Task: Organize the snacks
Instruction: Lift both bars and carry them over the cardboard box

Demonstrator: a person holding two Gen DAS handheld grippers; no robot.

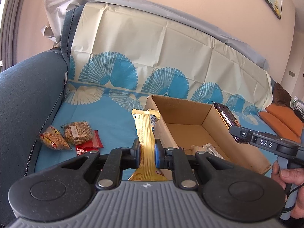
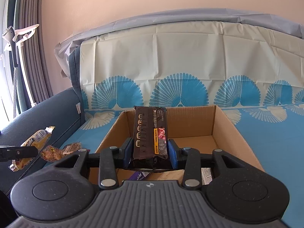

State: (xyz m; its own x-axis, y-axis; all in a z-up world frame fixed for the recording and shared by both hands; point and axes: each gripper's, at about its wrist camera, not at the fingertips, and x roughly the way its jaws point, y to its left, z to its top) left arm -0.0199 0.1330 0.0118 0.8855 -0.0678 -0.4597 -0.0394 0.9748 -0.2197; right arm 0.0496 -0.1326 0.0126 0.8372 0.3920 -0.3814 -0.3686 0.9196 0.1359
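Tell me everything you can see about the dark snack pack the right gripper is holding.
The dark snack pack is a flat, glossy, dark brown plastic wrapper with pale lettering, a yellow strip and a small food picture down one side, and crimped ends. It looks sealed. The right gripper holds it upright, fingers pressed on its two side edges near the lower end. It hangs over the near part of the open cardboard box, touching nothing else that shows.

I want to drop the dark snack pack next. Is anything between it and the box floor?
Nothing visible blocks it. The right gripper holds the dark pack over the open box, whose top is uncovered. A few wrappers lie at the box's near end; the floor beyond them is bare.
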